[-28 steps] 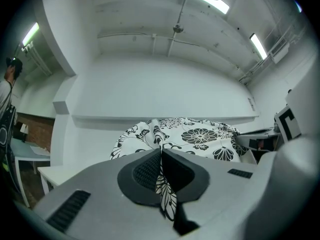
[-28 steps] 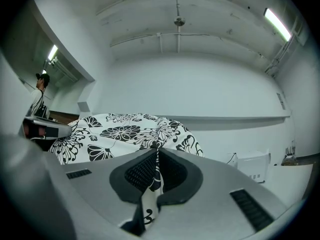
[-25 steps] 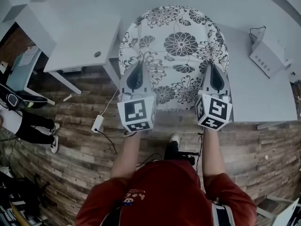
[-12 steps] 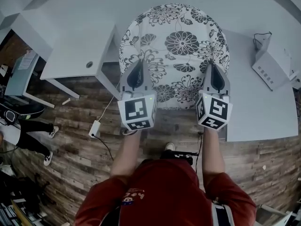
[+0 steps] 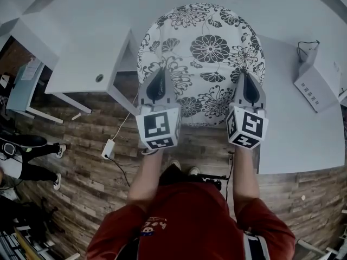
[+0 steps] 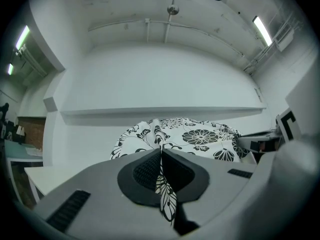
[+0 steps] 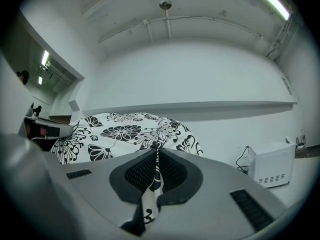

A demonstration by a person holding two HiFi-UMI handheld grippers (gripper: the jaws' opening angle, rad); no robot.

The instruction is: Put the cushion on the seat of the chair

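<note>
Over the wooden floor, between two white tables, the cushion is hanging in the air, carried by its near edge. No chair is showing in any view, so the cushion is lying on no seat. The left gripper is clamping tight on a pleat of cloth at the near-left rim, and the right gripper is doing the same at the near-right. Carrying it well, I judge, is calling for firm, level, evenly spaced grips, since the thin cover could be slipping from the ribbed dark pads. Round, plump and soft, it is showing white fabric printed with black flowers.
</note>
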